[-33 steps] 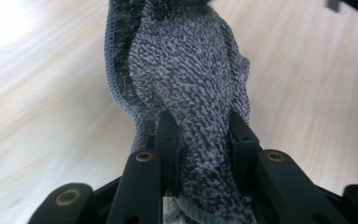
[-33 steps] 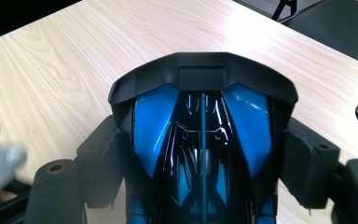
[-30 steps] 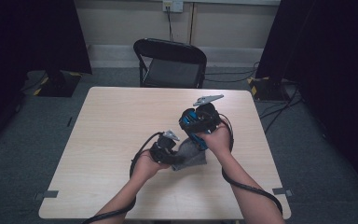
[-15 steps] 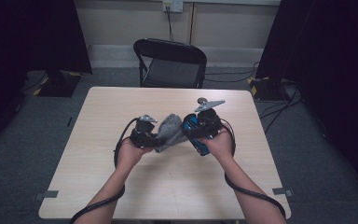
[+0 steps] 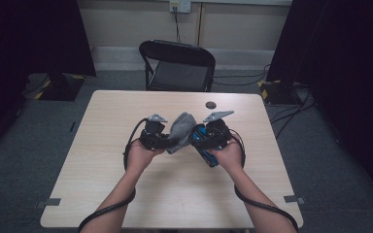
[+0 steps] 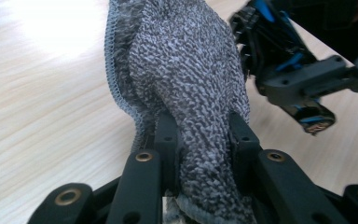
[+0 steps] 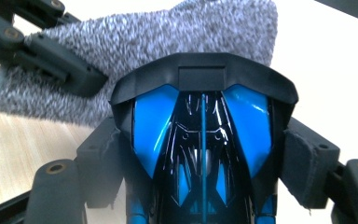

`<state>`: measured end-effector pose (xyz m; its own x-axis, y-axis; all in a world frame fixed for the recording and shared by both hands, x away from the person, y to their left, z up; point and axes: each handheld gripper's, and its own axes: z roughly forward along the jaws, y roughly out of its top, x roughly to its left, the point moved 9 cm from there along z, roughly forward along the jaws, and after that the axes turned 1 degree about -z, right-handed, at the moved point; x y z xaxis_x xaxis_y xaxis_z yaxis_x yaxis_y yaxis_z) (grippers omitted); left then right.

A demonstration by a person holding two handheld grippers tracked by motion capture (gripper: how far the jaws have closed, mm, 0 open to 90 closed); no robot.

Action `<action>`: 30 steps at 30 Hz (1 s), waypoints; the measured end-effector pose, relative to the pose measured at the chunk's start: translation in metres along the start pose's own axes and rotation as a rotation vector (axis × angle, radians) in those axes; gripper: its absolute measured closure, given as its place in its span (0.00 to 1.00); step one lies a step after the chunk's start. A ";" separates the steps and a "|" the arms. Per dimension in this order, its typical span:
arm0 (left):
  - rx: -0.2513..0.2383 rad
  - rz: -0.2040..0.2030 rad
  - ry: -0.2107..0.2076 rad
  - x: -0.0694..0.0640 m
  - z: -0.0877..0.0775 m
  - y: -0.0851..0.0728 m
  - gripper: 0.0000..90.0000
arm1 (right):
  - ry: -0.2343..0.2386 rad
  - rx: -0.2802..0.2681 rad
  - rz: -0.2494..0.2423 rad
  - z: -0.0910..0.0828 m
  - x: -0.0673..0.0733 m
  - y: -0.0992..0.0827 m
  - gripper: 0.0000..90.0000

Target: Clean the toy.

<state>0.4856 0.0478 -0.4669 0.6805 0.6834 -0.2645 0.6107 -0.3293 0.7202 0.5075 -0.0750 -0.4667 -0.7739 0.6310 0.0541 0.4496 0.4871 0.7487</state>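
Over the pale wooden desk we see both forearms reaching in, hands raised mid-desk. The left tool is clamped on a grey knitted cloth; the right tool, jaws wide, grips a blue-and-black toy car, touching the cloth.

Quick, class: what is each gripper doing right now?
Left gripper: shut on the grey cloth.
Right gripper: shut on the blue toy car.

Speckled grey knit cloth, glossy blue-and-black toy car, pale wood-grain table, black chair
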 end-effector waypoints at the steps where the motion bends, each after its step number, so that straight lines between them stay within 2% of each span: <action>1: 0.004 0.003 -0.009 -0.002 0.002 0.000 0.79 | 0.000 -0.004 0.000 0.000 0.000 0.000 0.28; 5: 0.006 -0.002 -0.037 -0.010 0.009 -0.003 0.79 | -0.006 -0.007 0.004 -0.001 -0.001 0.000 0.28; 13: 0.016 0.002 -0.051 -0.019 0.013 -0.003 0.80 | -0.019 -0.006 -0.003 -0.002 -0.002 0.002 0.28; 30: 0.023 -0.001 -0.076 -0.021 0.016 -0.010 0.80 | -0.022 -0.009 -0.018 -0.001 0.002 0.007 0.28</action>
<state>0.4717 0.0265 -0.4784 0.7080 0.6324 -0.3144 0.6202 -0.3437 0.7051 0.5090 -0.0710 -0.4603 -0.7717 0.6355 0.0258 0.4316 0.4935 0.7551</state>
